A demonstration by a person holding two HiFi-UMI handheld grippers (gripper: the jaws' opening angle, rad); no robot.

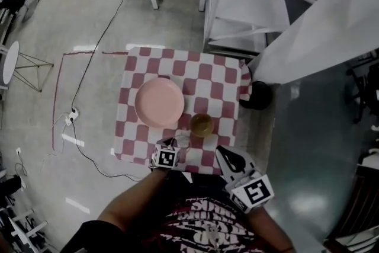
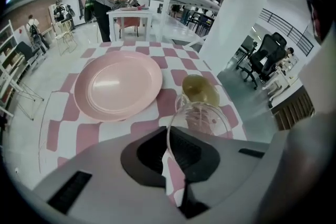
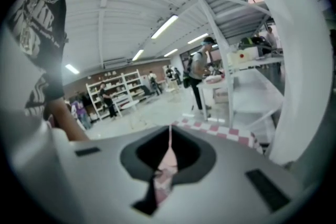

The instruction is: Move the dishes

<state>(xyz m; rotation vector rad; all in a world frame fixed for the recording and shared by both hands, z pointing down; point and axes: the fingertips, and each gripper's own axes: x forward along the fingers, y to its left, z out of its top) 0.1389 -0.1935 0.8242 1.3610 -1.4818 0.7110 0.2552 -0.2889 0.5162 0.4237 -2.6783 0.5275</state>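
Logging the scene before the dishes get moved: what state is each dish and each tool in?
Pink plate: empty, lying flat.
Brown bowl: upright, beside the plate.
Clear glass: upright, gripped at its rim.
Left tool: shut on the glass.
Right tool: shut, empty.

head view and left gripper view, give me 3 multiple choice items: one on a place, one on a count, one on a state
1. In the head view, where is the amber bowl relative to the pink plate?
A. on top of it
B. beside it at its right, on the checked cloth
C. on the floor

2. How many dishes show in the left gripper view?
A. one
B. five
C. three

3. What is the left gripper doing?
A. shut on the glass bowl, at its rim
B. wide open over the plate
C. shut on nothing

Answers: 1 B, the bowl stands on cloth, apart from the plate; 2 C, plate, amber bowl, glass bowl; 3 A, the clear rim runs between its jaws.
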